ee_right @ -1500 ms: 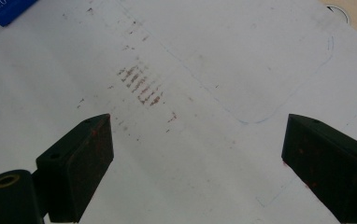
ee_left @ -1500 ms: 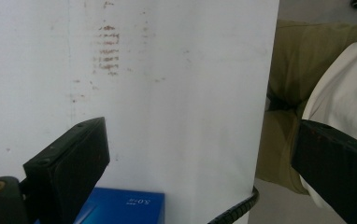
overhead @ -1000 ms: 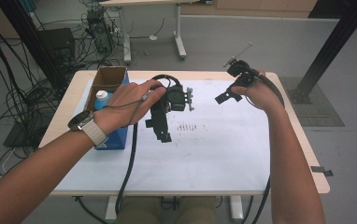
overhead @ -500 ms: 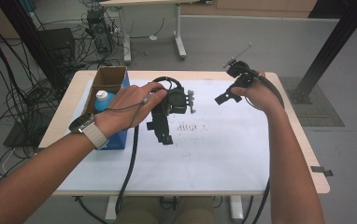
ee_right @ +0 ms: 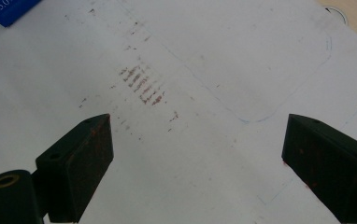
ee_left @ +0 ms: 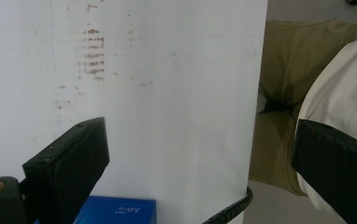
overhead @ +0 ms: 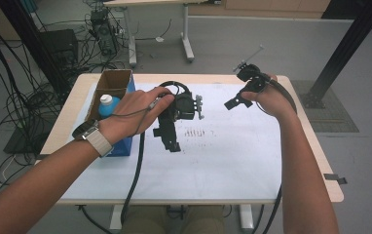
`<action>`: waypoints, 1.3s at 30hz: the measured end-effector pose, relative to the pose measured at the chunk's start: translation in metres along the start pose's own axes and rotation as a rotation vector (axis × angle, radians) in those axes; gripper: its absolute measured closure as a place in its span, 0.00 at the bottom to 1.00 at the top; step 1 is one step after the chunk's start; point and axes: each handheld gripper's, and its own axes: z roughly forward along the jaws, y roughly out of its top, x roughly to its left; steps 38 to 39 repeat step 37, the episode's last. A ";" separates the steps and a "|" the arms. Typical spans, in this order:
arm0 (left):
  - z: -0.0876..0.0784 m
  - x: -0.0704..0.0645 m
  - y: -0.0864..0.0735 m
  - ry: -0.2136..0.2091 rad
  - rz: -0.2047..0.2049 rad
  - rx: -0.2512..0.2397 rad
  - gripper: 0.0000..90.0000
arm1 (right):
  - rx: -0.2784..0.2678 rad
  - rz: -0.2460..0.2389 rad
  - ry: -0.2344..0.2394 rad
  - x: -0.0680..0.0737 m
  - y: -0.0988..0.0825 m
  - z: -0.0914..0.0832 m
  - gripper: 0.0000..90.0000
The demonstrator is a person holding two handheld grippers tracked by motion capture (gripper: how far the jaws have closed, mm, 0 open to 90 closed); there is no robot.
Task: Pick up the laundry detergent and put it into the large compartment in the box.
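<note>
Hovering over the white sheet-covered table point(overhead: 213, 161), the left gripper point(overhead: 169, 134) is held in the person's left hand point(overhead: 130, 114) above the middle of the tabletop, its black jaws pointing down and toward the person. In the left gripper view those jaws stand wide apart with nothing between them, and beneath them lie the white surface, a patch of rust-brown smudged streaks point(ee_left: 92, 53) and the corner of a blue rectangular box point(ee_left: 116, 211). The right gripper point(overhead: 237, 100) is raised in the right hand point(overhead: 267, 97) over the far right part of the table, well apart from the left one; its jaws are likewise spread wide and empty in the right gripper view, looking down on the same brown streaks point(ee_right: 144, 84) and a faint pencilled outline with a rounded corner point(ee_right: 260, 116). At the table's left edge the blue box point(overhead: 125, 145) sits just beside an open brown cardboard carton point(overhead: 113, 83), and a blue plastic bottle with a white cap point(overhead: 107, 105) stands there, near the left wrist, touched by neither gripper. A black cable point(overhead: 135, 170) trails from the left gripper down toward the near edge.
</note>
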 end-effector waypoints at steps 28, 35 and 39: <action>0.004 0.002 -0.005 -0.012 -0.007 -0.016 0.05 | -0.001 0.007 0.003 -0.002 -0.007 0.003 0.10; 0.003 0.003 -0.004 -0.013 -0.001 -0.012 0.05 | -0.004 0.008 0.003 -0.001 -0.010 0.002 0.10; 0.003 0.003 -0.006 -0.016 -0.013 -0.019 0.05 | -0.005 0.006 0.003 0.000 -0.010 0.002 0.10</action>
